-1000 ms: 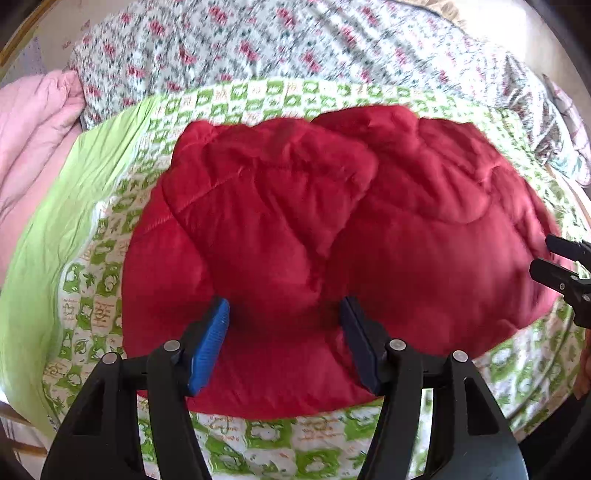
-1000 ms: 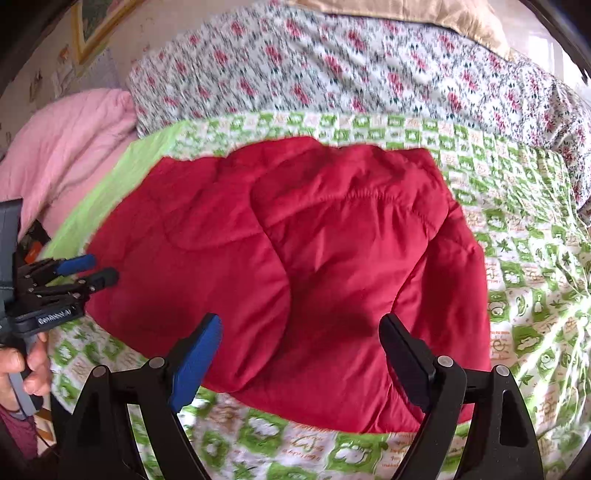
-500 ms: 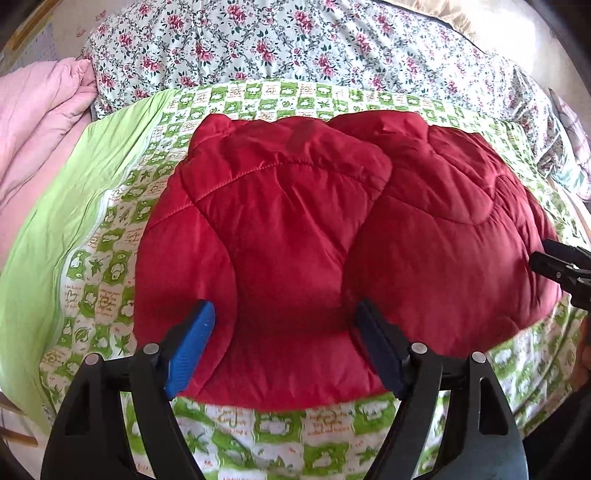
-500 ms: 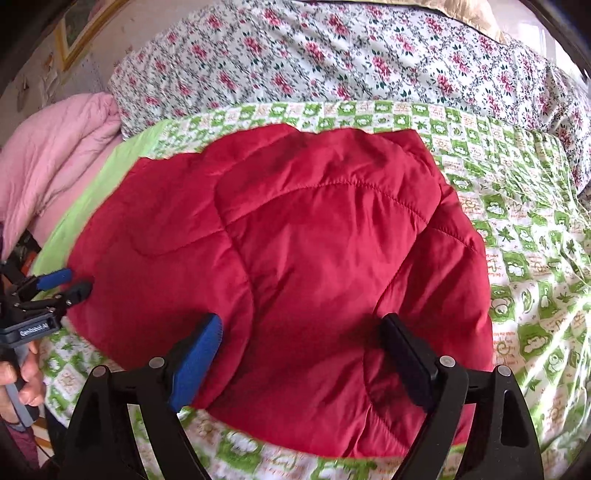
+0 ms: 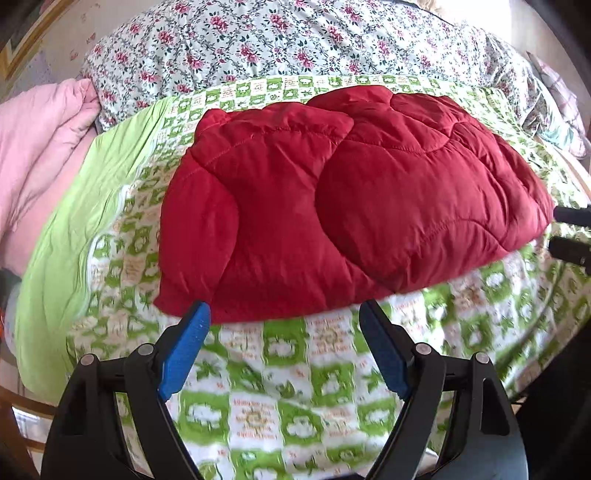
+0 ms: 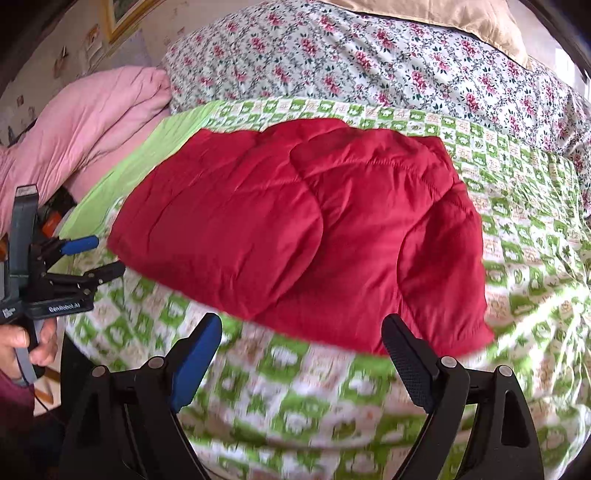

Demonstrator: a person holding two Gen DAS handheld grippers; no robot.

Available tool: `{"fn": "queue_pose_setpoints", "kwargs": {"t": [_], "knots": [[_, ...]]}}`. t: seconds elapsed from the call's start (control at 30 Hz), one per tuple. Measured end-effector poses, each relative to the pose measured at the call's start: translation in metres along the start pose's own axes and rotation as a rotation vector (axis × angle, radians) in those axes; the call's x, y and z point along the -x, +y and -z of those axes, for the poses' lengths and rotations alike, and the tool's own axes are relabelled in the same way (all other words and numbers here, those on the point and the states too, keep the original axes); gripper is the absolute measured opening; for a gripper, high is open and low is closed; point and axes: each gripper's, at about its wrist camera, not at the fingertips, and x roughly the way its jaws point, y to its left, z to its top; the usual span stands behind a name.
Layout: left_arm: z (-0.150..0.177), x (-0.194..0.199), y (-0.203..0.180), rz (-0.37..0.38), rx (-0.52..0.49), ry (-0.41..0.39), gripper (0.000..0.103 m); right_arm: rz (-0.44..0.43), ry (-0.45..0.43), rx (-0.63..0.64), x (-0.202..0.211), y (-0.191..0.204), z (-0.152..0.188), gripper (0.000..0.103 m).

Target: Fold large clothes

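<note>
A red padded jacket (image 5: 332, 199) lies folded in a compact bundle on the green-and-white patterned bedspread (image 5: 288, 387); it also shows in the right wrist view (image 6: 314, 236). My left gripper (image 5: 284, 321) is open and empty, just in front of the jacket's near edge. My right gripper (image 6: 301, 332) is open and empty, also just short of the near edge. The left gripper shows in the right wrist view (image 6: 96, 254), open beside the jacket's left corner. The right gripper's fingertips (image 5: 569, 232) show at the right edge of the left wrist view.
A floral quilt (image 6: 351, 59) lies heaped behind the jacket. A pink blanket (image 6: 81, 122) is piled at the left. A plain green sheet edge (image 5: 74, 221) runs along the bed's left side. A tan pillow (image 6: 461, 18) sits at the back.
Both grippers have drawn back toward me from over the jacket to in front of its near edge. The jacket stays in place, folded.
</note>
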Motion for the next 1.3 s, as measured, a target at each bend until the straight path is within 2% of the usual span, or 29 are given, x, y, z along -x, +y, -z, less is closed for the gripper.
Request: {"fn": "queue_pose_setpoints", "kwargs": {"t": [0.1,0.27,0.43,0.53,0.6,0.67,1.3], "knots": [[0.002,0.005,0.0,-0.05,-0.022,0.017,0.083,-0.012,0.039,0.013,0.002,0.003,0.008,0.094],[-0.005,0.018,-0.005,-0.082,-0.08,0.034,0.083,-0.039,0.088,0.055,0.009,0.009,0.011,0.094],[-0.027,0.044,-0.009,-0.15,-0.138,-0.037,0.087,-0.017,0.092,0.125,0.027,0.016,-0.002,0.1],[-0.038,0.055,-0.009,-0.15,-0.148,-0.081,0.092,0.0,0.081,0.169,0.039,0.018,-0.013,0.101],[-0.046,0.056,-0.009,-0.16,-0.153,-0.108,0.1,0.004,0.079,0.186,0.041,0.019,-0.019,0.102],[-0.051,0.054,-0.009,-0.164,-0.15,-0.117,0.102,0.001,0.076,0.194,0.04,0.02,-0.024,0.102],[-0.077,0.004,-0.016,-0.122,-0.082,-0.042,0.102,-0.032,0.119,0.145,-0.012,0.006,-0.057,0.103]]}}
